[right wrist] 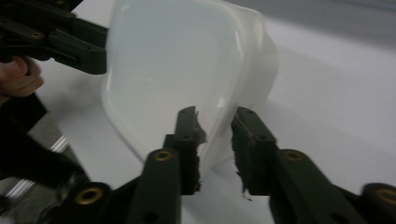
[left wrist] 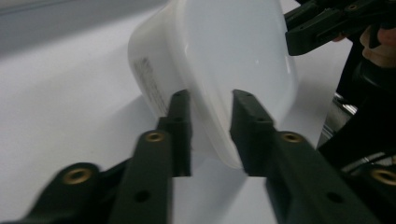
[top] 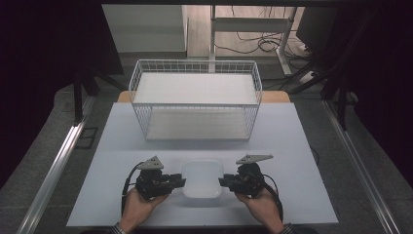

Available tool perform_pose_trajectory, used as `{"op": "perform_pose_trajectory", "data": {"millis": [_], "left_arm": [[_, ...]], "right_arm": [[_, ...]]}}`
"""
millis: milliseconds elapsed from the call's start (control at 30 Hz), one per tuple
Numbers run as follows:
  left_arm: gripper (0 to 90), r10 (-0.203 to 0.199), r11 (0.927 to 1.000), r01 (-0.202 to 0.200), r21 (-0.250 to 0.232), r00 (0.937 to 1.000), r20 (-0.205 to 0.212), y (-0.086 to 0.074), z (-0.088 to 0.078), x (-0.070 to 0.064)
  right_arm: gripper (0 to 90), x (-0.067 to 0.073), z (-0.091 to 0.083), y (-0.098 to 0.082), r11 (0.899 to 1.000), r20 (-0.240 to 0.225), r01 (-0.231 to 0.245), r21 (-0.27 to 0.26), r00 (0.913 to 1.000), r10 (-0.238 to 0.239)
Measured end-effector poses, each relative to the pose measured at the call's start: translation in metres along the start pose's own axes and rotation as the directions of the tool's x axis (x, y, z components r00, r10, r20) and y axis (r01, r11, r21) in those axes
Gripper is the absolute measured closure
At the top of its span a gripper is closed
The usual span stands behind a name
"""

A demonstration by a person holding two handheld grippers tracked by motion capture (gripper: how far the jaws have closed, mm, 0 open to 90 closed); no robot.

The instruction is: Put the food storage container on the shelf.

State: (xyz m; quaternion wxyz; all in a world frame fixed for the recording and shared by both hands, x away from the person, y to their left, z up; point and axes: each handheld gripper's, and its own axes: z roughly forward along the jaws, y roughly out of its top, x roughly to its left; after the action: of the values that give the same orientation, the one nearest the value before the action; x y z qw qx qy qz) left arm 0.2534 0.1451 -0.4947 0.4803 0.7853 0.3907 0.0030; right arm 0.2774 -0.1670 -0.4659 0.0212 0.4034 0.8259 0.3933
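Observation:
A white plastic tub (top: 202,178) sits on the pale table near its front edge, between my two grippers. My left gripper (top: 181,182) is at the tub's left rim. In the left gripper view the gripper (left wrist: 210,100) is open, its jaws straddling the wall of the tub (left wrist: 224,51) with a gap on each side. My right gripper (top: 222,183) is at the right rim. In the right gripper view it (right wrist: 215,116) is also open, one jaw inside and one outside the wall of the tub (right wrist: 177,70). The tub looks empty.
A white wire basket (top: 195,100) with a flat white floor stands behind the tub at mid-table. The table's bare surface (top: 302,161) spreads to both sides. Metal rails run along the floor left and right, and cables lie beyond the table.

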Motion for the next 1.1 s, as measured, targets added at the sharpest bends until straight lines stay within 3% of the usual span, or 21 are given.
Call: {"op": "perform_pose_trajectory", "data": {"millis": [33, 233, 433, 667, 1100], "left_arm": [[78.0, -0.003, 1.0000, 0.003, -0.003, 1.0000, -0.008, 0.000, 0.000, -0.001], [79.9, -0.021, 0.9997, 0.021, -0.013, 0.9990, -0.039, 0.000, 0.002, 0.001], [80.1, -0.024, 0.9995, 0.023, -0.020, 0.9982, -0.054, 0.002, 0.002, 0.001], [80.2, -0.027, 0.9981, 0.024, -0.056, 0.9983, -0.051, 0.013, -0.005, 0.003], [80.2, -0.007, 0.9984, 0.003, -0.057, 0.9979, -0.065, 0.032, -0.013, 0.008]], "right_arm": [[76.6, 0.001, 0.001, -0.001, 1.000, 0.030, 0.009, -0.016, 0.9995, -0.009], [77.1, 0.004, 0.003, -0.003, 0.999, 0.065, 0.025, -0.049, 0.9976, -0.022], [77.1, 0.004, 0.004, -0.002, 0.997, 0.071, 0.036, -0.068, 0.9970, -0.031], [77.6, 0.002, -0.003, 0.007, 0.988, 0.046, 0.057, -0.144, 0.9977, -0.051], [77.8, -0.001, -0.007, 0.024, 0.978, 0.036, 0.084, -0.189, 0.9963, -0.078]]}}
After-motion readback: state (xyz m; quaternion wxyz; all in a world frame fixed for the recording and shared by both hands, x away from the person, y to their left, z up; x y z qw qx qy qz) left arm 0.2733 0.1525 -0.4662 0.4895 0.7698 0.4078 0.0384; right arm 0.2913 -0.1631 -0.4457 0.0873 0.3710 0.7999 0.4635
